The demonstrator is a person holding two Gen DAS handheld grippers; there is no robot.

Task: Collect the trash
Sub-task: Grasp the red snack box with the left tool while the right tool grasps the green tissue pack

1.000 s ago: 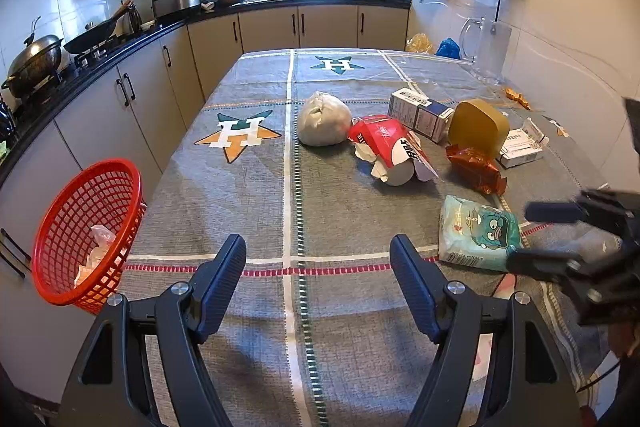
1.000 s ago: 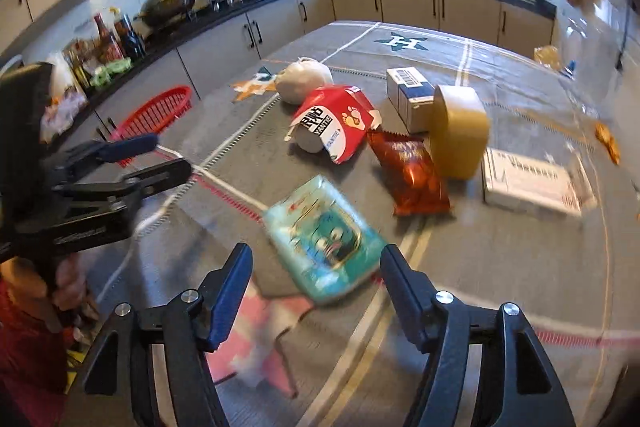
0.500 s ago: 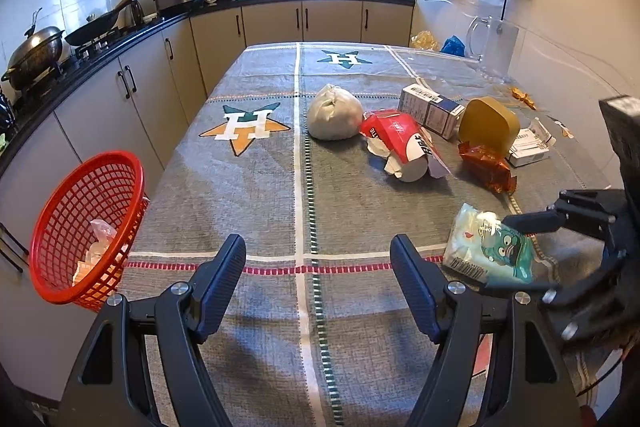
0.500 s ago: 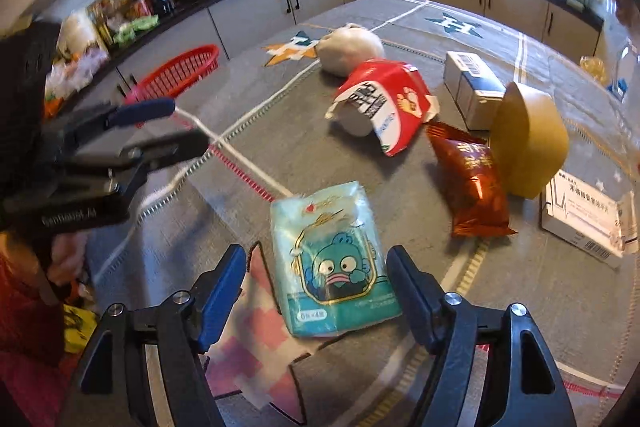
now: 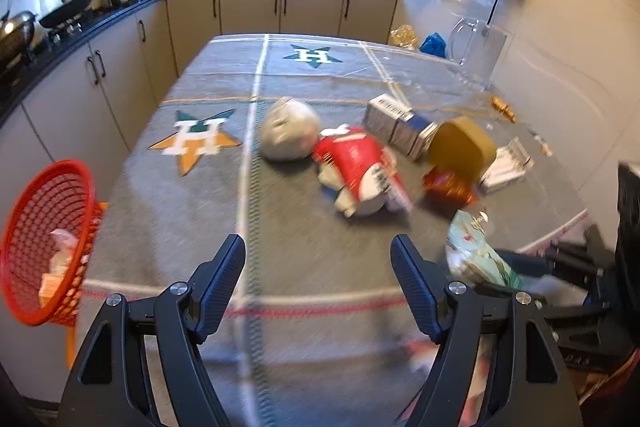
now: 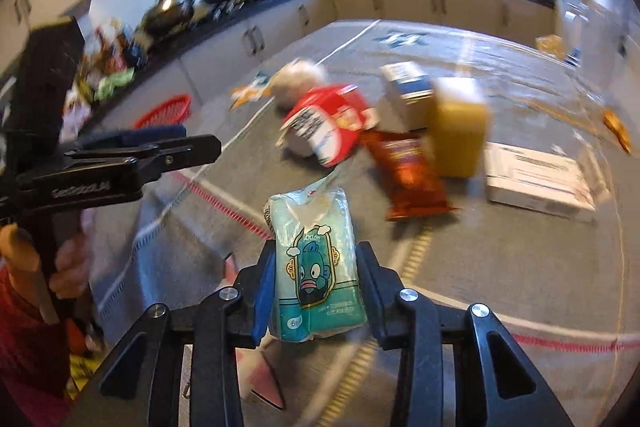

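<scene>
A teal tissue pack (image 6: 312, 223) with a cartoon fish stands upright between the pads of my right gripper (image 6: 316, 254). The jaws are closing and both pads press its sides. The same pack (image 5: 476, 255) shows at the right of the left wrist view, raised off the grey tablecloth (image 5: 304, 267). My left gripper (image 5: 318, 245) hangs open over the cloth with nothing between its fingers. A red mesh basket (image 5: 44, 239) with some trash in it sits beside the table's left edge. More trash lies mid-table: a red paper bucket (image 5: 356, 163), a grey-white bag (image 5: 288, 135) and an orange snack bag (image 5: 448, 183).
A tan box (image 5: 460, 147), a blue-and-white carton (image 5: 400, 123) and a flat white box (image 5: 504, 167) lie at the table's right. A clear pitcher (image 5: 476, 51) stands by the wall. Counters with pans run along the left. A hand (image 6: 68, 267) holds the left gripper.
My right gripper has gone from open around the teal pack to pressing it, and the pack now stands raised off the cloth. The left gripper has moved forward over the table, still open.
</scene>
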